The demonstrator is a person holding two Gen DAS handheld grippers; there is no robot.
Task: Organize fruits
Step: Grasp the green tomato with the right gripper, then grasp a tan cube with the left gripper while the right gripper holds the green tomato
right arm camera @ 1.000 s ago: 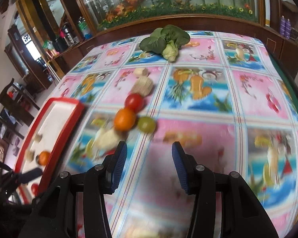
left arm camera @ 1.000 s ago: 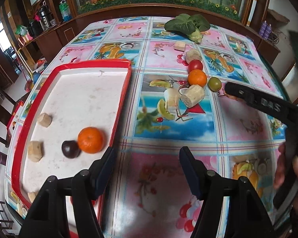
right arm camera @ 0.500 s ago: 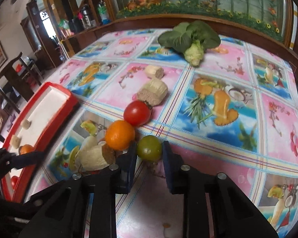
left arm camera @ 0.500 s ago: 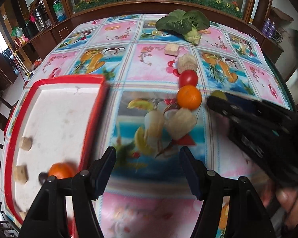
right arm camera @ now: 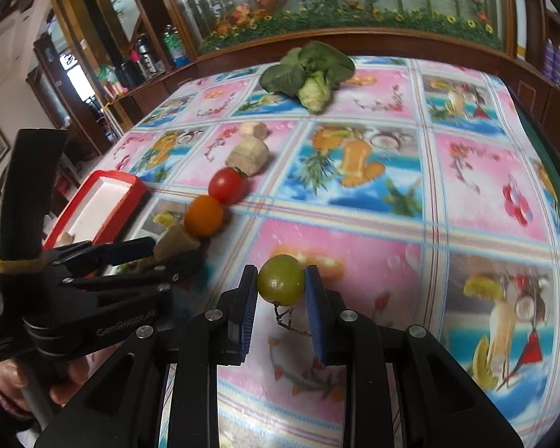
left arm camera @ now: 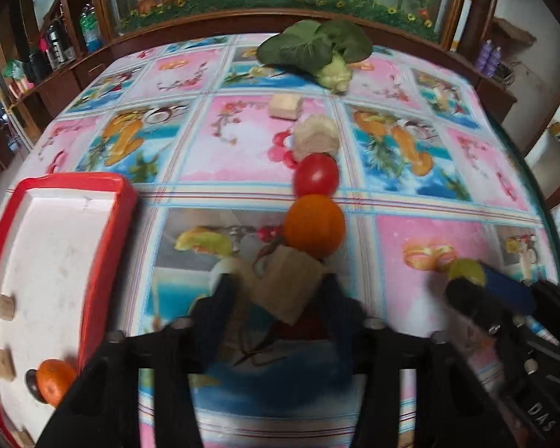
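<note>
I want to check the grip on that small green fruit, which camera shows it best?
The right wrist view. There the green fruit sits centred and sharp between the right gripper's blue pads, both touching it. The left wrist view shows only a blurred part of it at the right gripper's tip.

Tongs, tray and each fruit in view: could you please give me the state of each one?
Left tongs: shut on the tan chunk.
Right tongs: shut on the green fruit, lifted.
Orange: on the table, touching the tomato.
Red tray: holds another orange and chunks.
Leafy vegetable: lying at the far edge.
</note>
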